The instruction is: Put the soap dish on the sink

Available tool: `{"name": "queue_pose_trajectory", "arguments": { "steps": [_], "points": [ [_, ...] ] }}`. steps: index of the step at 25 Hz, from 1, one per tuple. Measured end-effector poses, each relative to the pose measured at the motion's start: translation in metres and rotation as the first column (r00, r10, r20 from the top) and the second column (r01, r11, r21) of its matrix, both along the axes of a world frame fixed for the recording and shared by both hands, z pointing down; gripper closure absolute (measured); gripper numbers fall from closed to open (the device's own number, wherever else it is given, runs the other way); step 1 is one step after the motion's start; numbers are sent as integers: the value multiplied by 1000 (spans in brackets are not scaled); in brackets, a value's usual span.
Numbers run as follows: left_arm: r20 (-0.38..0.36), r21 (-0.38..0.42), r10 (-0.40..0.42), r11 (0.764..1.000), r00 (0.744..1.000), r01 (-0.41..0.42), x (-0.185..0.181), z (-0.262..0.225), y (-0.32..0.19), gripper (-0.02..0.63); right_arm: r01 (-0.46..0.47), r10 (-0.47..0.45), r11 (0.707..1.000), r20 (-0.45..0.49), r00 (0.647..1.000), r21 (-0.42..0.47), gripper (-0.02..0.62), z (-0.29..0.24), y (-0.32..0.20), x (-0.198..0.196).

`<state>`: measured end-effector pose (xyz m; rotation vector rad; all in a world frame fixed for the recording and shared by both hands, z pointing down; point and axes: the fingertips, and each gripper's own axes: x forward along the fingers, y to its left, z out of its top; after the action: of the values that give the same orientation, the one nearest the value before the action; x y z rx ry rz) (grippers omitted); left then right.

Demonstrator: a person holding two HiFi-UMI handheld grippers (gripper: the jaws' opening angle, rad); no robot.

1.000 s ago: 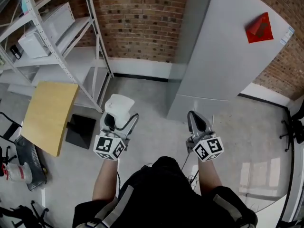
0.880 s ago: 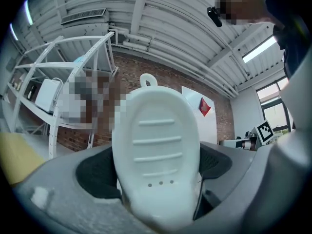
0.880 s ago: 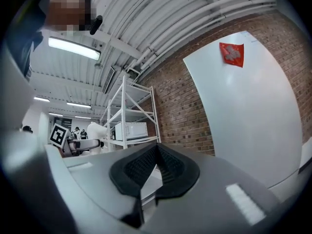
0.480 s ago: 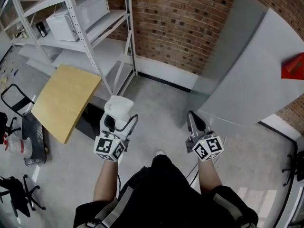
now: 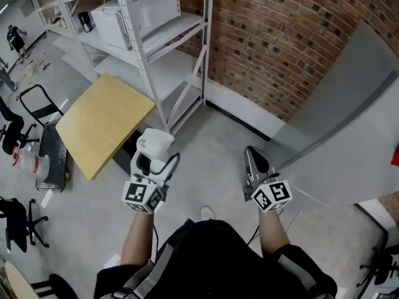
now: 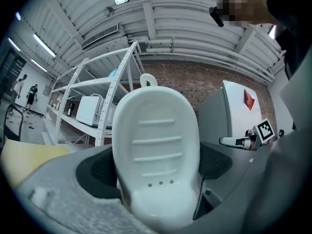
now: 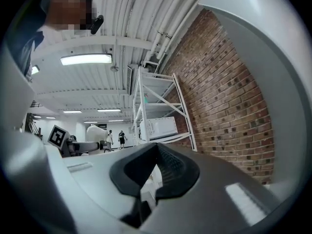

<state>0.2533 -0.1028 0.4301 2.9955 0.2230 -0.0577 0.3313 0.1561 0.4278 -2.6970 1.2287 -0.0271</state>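
The shelf [image 5: 149, 36] and board [image 5: 103, 123] now sit further right than a moment ago. The left gripper [image 5: 149, 166] is clamped on the soap dish [image 5: 155, 143], held out over the floor [image 5: 206, 167]. The right gripper [image 5: 252, 159] has its jaws pressed together, empty.

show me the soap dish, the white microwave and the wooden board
soap dish [image 6: 157, 145]: left gripper view, on the ribbed middle of its inner face.
white microwave [image 5: 138, 12]: head view, on the middle of its body.
wooden board [image 5: 105, 122]: head view, on the middle of its top face.
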Motion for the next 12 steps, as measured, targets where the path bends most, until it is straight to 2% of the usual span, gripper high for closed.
{"name": "queue_pose_trajectory", "arguments": {
  "steps": [6, 10, 12],
  "points": [
    [22, -31, -108, 994, 994, 109, 13, 0, -18, 146, 104, -104, 995, 11, 994, -3, 589, 9, -29, 40],
    [34, -50, -195, 979, 980, 197, 16, 2, -30, 146, 177, -177, 984, 20, 984, 2, 589, 16, -50, 61],
    [49, -33, -240, 970, 969, 242, 12, 6, -39, 146, 216, -216, 976, 26, 976, -3, 589, 22, -64, 70]
  ]
}}
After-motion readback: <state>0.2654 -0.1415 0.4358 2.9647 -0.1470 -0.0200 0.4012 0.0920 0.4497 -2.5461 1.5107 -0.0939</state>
